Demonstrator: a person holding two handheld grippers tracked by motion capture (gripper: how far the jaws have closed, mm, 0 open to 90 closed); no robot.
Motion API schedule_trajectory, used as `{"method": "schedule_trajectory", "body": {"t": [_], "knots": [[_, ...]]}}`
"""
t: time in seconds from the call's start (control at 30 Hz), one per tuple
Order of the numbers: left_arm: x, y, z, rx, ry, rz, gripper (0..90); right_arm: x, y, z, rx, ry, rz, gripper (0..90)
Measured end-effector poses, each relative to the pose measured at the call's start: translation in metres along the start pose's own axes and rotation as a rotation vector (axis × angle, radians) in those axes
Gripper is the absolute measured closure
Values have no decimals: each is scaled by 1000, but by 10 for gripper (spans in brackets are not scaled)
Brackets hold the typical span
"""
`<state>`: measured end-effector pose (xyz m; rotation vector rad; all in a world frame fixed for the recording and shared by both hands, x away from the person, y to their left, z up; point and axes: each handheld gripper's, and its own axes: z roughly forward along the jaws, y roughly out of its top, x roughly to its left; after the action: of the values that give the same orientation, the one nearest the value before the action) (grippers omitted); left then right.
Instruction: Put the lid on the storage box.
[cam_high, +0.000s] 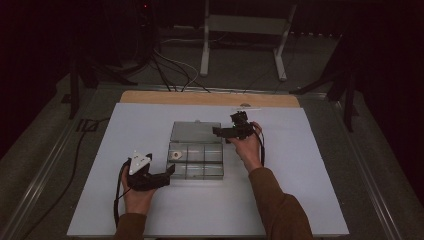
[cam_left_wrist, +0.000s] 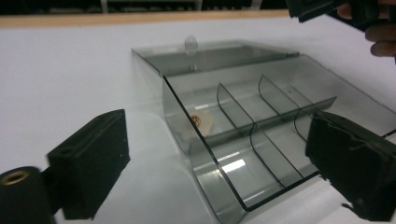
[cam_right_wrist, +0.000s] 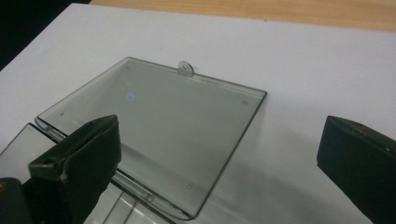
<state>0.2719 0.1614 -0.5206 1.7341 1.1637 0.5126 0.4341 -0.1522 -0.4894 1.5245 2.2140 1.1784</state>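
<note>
Smoky clear plastic, the box (cam_high: 196, 163) sits mid-tabletop (cam_high: 300, 190), lid (cam_high: 195, 132) flung flat behind it. Left gripper (cam_high: 169, 172) hovers at its near-left corner, jaws wide; right gripper (cam_high: 218, 131) hangs over the lid's right edge, jaws wide too. One cell holds what may be a ring (cam_left_wrist: 196, 120). A careless nudge could skid the light box.
</note>
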Motion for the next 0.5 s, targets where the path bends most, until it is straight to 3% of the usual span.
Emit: {"method": "schedule_trajectory", "body": {"t": [0.13, 0.2, 0.23, 0.3, 0.33, 0.5], "knots": [[-4, -2, 7, 49, 12, 4, 212, -2, -4, 6, 22, 5, 34, 30], [-3, -2, 7, 63, 9, 5, 339, -2, -5, 8, 31, 6, 41, 33], [-3, -3, 8, 70, 4, 4, 339, -1, -6, 9, 38, 12, 46, 64], [-2, -4, 8, 82, 12, 10, 489, 0, -8, 12, 49, 18, 46, 77], [-2, -4, 8, 88, 13, 9, 524, 1, -8, 13, 52, 18, 49, 77], [-1, -6, 10, 118, 27, 6, 604, 2, -11, 18, 69, 19, 69, 135]]}}
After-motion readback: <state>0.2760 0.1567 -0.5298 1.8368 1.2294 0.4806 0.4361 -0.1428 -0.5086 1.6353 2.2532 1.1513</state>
